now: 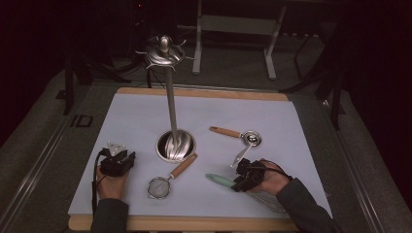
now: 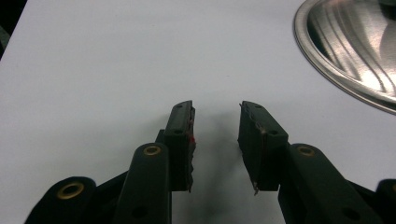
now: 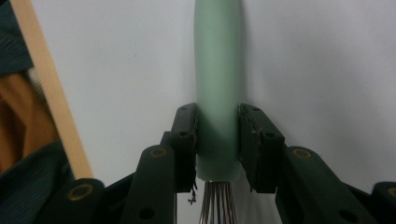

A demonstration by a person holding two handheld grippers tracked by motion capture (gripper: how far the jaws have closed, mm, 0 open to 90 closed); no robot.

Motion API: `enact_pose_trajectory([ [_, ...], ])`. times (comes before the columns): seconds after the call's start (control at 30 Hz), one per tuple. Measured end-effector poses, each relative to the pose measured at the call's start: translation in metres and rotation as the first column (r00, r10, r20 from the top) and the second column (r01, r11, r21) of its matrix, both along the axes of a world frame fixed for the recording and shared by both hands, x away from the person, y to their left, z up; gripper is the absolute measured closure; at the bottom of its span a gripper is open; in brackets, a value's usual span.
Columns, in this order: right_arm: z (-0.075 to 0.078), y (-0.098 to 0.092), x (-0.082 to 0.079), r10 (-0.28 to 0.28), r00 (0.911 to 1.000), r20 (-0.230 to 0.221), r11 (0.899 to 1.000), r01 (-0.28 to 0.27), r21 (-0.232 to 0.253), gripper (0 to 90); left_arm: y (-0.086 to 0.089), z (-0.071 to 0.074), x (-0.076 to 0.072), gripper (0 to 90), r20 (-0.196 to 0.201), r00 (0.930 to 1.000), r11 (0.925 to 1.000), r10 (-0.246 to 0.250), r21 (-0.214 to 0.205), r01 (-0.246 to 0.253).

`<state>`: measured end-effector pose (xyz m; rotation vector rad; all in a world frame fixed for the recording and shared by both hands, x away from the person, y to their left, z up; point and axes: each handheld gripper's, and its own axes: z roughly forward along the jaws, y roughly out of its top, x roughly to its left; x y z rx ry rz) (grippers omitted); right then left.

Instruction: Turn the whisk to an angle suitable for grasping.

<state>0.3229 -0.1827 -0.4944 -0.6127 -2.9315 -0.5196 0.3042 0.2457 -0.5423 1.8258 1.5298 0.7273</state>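
Left gripper (image 1: 116,158) sits at about 8 o'clock on the white table (image 1: 136,121), held by the left hand (image 1: 111,187), pointing toward 12; in the left gripper view (image 2: 215,140) its jaws stand narrowly apart with nothing between them, bare table under them. Just right of it, at about 7 o'clock, a small strainer (image 1: 160,187) lies flat, its wooden handle running up toward 1 o'clock and ending just beside the stand base (image 1: 176,145). The base is a round steel dish near table centre, its rim also showing at 2 o'clock in the left gripper view (image 2: 345,51); a steel pole (image 1: 171,102) rises from it to a hook crown (image 1: 164,53) with no utensil hanging on it. Right of centre, at about 3 o'clock, a small ladle (image 1: 240,134) with a wooden handle lies flat, bowl to the right. Just below it a small steel utensil (image 1: 241,156) lies slanted; cannot tell what kind. At 5 o'clock lies the whisk (image 1: 219,178), green handle pointing to 9, wires under the right hand (image 1: 272,179). Right gripper (image 1: 245,177) is on that handle: in the right gripper view (image 3: 217,140) the jaws sit either side of the green handle (image 3: 217,93) near its wire end, pads against it. The whisk rests on the table, near the front edge.
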Motion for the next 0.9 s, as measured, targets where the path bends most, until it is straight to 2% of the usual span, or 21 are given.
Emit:
enact_pose_trajectory([
  [0.07, -0.001, 0.001, 0.001, 0.006, 0.9999, -0.012, 1.0, -0.006, -0.012, 68.0, 0.0, 0.0, 0.0, 65.8, 0.001, 1.0, 1.0, -0.001, -0.001, 0.001],
  [0.13, -0.004, 0.005, 0.003, 0.017, 0.9989, -0.043, 0.998, -0.02, -0.06, 67.7, 0.0, 0.0, 0.0, 65.7, 0.0, 1.0, 1.0, -0.002, -0.003, 0.002],
  [0.23, -0.004, 0.008, 0.004, 0.022, 0.9982, -0.056, 0.996, -0.027, -0.087, 67.3, 0.0, 0.0, 0.0, 65.7, -0.001, 1.0, 1.0, -0.002, -0.003, 0.002],
  [0.5, -0.003, 0.011, 0.005, 0.009, 0.9972, -0.074, 0.992, -0.019, -0.124, 69.0, 0.0, 0.0, 0.0, 65.5, -0.001, 1.0, 1.0, -0.002, -0.003, 0.002],
  [0.7, -0.003, 0.009, 0.004, -0.006, 0.9981, -0.061, 0.994, -0.001, -0.112, 69.1, 0.0, 0.0, 0.0, 65.4, -0.003, 1.0, 1.0, -0.001, -0.004, 0.001],
  [0.9, 0.0, 0.004, 0.007, -0.02, 0.9981, -0.058, 0.998, 0.017, -0.061, 69.1, 0.0, 0.0, 0.0, 65.2, -0.002, 1.0, 1.0, 0.0, -0.002, 0.0],
])
